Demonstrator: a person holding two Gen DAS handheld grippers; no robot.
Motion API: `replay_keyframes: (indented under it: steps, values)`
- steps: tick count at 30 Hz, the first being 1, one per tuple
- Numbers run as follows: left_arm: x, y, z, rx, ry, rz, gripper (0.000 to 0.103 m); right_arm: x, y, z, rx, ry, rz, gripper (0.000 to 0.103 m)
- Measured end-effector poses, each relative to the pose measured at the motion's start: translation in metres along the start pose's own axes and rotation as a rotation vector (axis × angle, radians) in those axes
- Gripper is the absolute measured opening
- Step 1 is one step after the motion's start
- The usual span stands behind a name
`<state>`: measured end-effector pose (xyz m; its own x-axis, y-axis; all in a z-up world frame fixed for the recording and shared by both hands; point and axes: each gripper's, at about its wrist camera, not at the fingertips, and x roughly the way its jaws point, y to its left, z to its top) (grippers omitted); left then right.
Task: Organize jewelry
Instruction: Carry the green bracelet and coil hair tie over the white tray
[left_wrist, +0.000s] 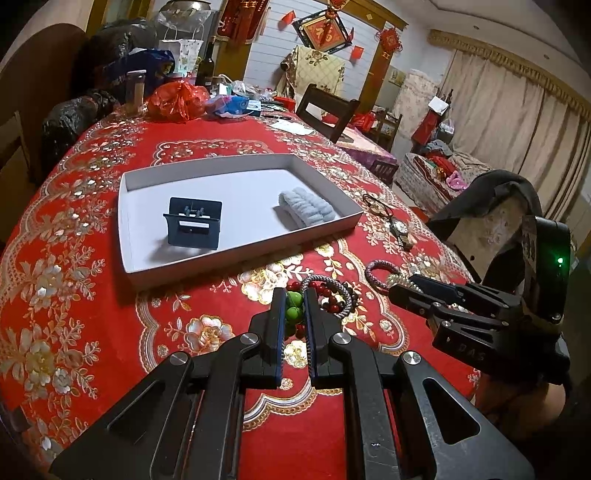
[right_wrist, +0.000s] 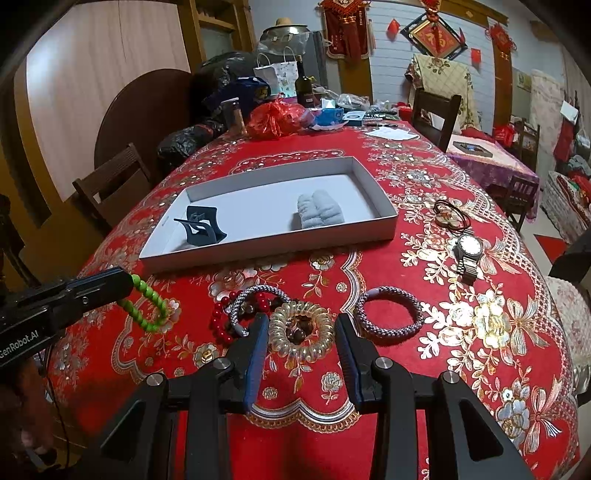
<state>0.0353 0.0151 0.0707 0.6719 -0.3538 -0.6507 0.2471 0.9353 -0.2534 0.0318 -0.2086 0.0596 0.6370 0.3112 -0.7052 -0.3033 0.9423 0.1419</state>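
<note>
Left wrist: our left gripper (left_wrist: 294, 308) is nearly closed, pinching the green bead bracelet (left_wrist: 293, 312) between its pads. Landmark is the white tray (left_wrist: 130, 225); the bracelet is on our side of the tray's near wall, close to it. Whether it's off the cloth we can't tell here. Beads are hard, round and smooth on a cord: light, floppy, likely to roll out of a loose pinch. We judge it best to clamp across the strand between beads, not on a bead crown. Tray already has a dark clip (left_wrist: 192, 223) at its left end and a blue scrunchie (left_wrist: 306, 207) at its right. Right gripper (left_wrist: 400, 283) sits on our side of the tray's right corner; from here we can't tell its gap.

Right wrist: right gripper (right_wrist: 301, 328) is wide open, fingers either side of the clear coil tie (right_wrist: 301, 328) and holding nothing; contact is unclear. The tie sits near the tray on our side, with a red bead string (right_wrist: 221, 321) and a grey cord band (right_wrist: 255, 299) just beside it. Coil is springy plastic, light, slick; squeeze across the ring and it'll deform, not break. Purple band (right_wrist: 389, 310) and watch (right_wrist: 469, 254) lie off the tray's right end. The green bracelet dangles as a loop from the left gripper (right_wrist: 123, 282), off the tray's near left corner.
</note>
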Motion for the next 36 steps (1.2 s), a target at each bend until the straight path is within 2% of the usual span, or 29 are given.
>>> replay_keyframes:
  steps: [21,25,30,36]
  values:
    - [0.01,0.009,0.003,0.0,0.01,0.0,0.008,0.008,0.004,0.009,0.006,0.001,0.028,0.035]
    - [0.011,0.01,0.012,0.005,0.008,0.005,0.008,0.009,0.004,0.024,0.024,-0.003,0.058,0.035]
    - [0.005,0.01,0.034,0.017,-0.021,0.008,0.008,0.011,0.01,0.05,-0.012,-0.016,0.05,0.035]
    - [-0.005,0.009,0.065,0.034,-0.07,0.004,0.008,0.025,0.007,0.068,-0.017,0.014,0.049,0.035]
